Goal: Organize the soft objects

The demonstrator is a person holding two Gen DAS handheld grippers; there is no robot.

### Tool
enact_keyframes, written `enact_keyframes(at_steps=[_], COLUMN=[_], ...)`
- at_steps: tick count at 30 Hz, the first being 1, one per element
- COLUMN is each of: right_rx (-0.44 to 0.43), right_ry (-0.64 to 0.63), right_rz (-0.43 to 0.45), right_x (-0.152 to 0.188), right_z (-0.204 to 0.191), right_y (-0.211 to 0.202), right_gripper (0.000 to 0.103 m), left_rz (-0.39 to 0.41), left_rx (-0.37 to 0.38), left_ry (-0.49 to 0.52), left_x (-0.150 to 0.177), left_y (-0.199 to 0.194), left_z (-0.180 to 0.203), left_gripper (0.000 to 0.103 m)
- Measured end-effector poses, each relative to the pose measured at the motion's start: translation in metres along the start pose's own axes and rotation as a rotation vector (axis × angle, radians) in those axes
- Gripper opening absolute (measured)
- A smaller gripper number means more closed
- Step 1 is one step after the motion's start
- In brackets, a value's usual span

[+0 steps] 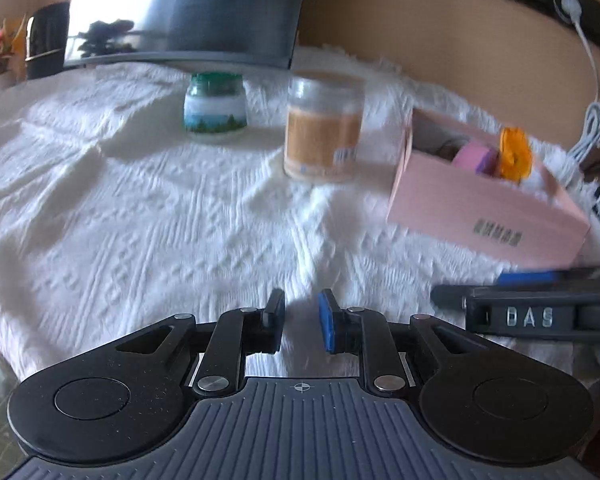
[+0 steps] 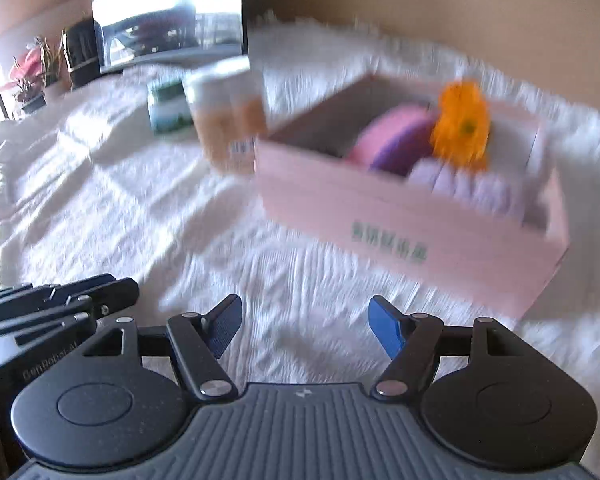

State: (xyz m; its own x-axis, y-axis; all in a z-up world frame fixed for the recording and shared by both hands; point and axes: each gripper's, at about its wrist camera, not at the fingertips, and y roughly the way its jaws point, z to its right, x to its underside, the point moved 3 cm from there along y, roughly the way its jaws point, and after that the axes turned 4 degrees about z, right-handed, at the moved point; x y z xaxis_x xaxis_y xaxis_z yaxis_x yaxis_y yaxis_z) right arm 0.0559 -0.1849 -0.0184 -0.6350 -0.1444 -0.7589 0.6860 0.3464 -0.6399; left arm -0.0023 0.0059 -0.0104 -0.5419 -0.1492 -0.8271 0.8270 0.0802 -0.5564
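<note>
A: Soft items, appearance? The pink open-topped cardboard box (image 2: 400, 220) holds a fuzzy orange flower-shaped piece (image 2: 462, 128), a rounded pink and purple foam-like pad (image 2: 388, 144) and pale lilac ribbed cloth (image 2: 480, 188), packed side by side. Edges blurred.

B: Location? The box sits on the white quilted cloth (image 1: 140, 208) covering the bench, right of a clear cylindrical jar with orange-tan contents (image 1: 324, 128); a squat glass jar with green lid (image 1: 216, 104) stands further left.

A: Jaws? Left gripper (image 1: 300, 320): narrow, blue pads nearly together, nothing between. Right gripper (image 2: 304, 328): wide apart, empty, above the cloth, short of the box.

B: Texture: cloth embossed, wrinkled; box walls smooth, printed lettering on the front.
</note>
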Motion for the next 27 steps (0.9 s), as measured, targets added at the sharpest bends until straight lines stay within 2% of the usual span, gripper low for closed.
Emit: enact_keyframes(at_steps=[1,3,5,8,16,27], right_rx=[0.011,0.033,0.056,0.084,0.081,0.082], right_ry=[-0.015,-0.065,-0.089,-0.051,-0.065,-0.059], right_rz=[0.031,0.039,0.051,0.054,0.11,0.11], right_x=[0.002,0.005,0.008,0.011,0.014,0.014], right_z=[-0.002,-0.007,-0.01,-0.005,0.001,0.001], right_y=[-0.001,0.003,0.006,0.01,0.013,0.013], right_gripper=[0.073,0.078,0.09,0.101,0.103,0.103], left_rz=[0.009,0.01,0.014,0.029,0.033,0.035], left_rx=[-0.008,-0.015,-0.016,-0.029,-0.036,-0.036], left_ry=[0.013,0.032,0.046,0.063,0.065,0.063], left_x=[0.002,0.001,0.001,0.004,0.005,0.005], left_y=[-0.001,0.0,0.002,0.002,0.003,0.003], left_z=[0.002,0.006,0.007,0.011,0.011,0.01], left_gripper=[0.021,0.021,0.021,0.021,0.021,0.021])
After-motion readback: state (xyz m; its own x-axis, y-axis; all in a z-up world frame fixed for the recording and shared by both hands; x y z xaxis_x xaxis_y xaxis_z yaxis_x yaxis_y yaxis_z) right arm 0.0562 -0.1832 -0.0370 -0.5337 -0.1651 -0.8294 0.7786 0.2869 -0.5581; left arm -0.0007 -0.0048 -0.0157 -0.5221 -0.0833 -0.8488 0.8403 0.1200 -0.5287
